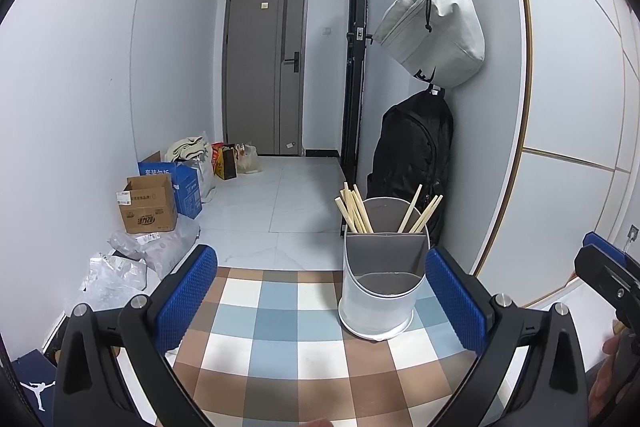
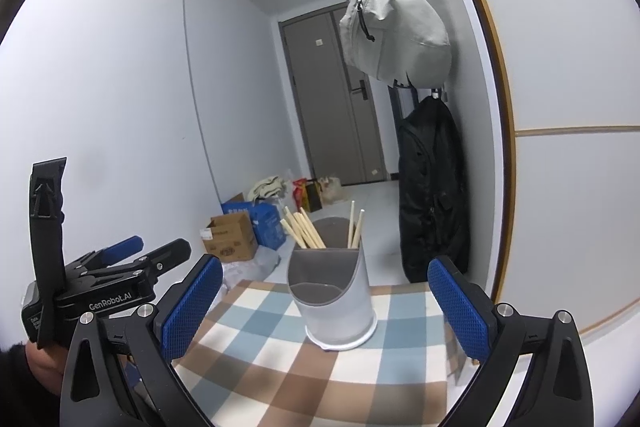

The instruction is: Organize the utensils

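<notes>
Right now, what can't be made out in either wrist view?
- Lower ends of the chopsticks: hidden inside the utensil holder, both views.
- Near edge of the checked cloth: cut off by the frame and gripper bodies.
- Print on the cardboard box: too small.

Checked cloth (image 1: 280, 327) spread beneath the claw. Ahead right, grey bag (image 1: 436, 27) hung above black backpack (image 1: 412, 155). Ahead left, cardboard boxes (image 1: 148, 207) on floor. Far ahead, grey door (image 1: 264, 67).
</notes>
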Demonstrator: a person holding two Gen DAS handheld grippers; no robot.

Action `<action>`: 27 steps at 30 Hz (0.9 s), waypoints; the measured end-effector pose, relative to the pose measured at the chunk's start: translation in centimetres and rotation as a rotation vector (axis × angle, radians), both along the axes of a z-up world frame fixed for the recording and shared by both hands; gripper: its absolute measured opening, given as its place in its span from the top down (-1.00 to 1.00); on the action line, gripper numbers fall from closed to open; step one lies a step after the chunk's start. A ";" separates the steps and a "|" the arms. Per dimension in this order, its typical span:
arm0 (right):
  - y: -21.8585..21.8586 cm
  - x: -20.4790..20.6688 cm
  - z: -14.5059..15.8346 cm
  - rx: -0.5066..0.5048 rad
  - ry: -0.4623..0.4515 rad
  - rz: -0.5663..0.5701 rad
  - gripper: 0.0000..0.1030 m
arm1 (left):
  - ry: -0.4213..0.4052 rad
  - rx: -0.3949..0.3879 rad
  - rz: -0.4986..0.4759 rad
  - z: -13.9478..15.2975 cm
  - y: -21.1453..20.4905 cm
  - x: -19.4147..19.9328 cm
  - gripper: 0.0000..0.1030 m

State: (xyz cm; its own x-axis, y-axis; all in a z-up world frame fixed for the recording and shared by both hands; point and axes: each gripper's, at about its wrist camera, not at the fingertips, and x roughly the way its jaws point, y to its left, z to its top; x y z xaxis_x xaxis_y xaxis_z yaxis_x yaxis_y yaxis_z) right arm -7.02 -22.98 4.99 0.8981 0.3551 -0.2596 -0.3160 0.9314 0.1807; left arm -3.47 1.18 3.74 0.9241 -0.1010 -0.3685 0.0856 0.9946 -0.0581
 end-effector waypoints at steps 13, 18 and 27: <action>0.3 0.0 0.0 -0.007 0.003 0.006 -1.00 | 0.004 0.002 -0.005 0.0 -0.1 0.1 -0.96; 0.3 0.0 0.0 -0.006 0.004 0.007 -1.00 | 0.010 -0.002 -0.003 -0.1 0.0 0.2 -0.96; 0.4 0.0 0.0 -0.006 0.005 0.009 -1.00 | 0.006 -0.005 0.001 -0.1 0.0 0.1 -0.96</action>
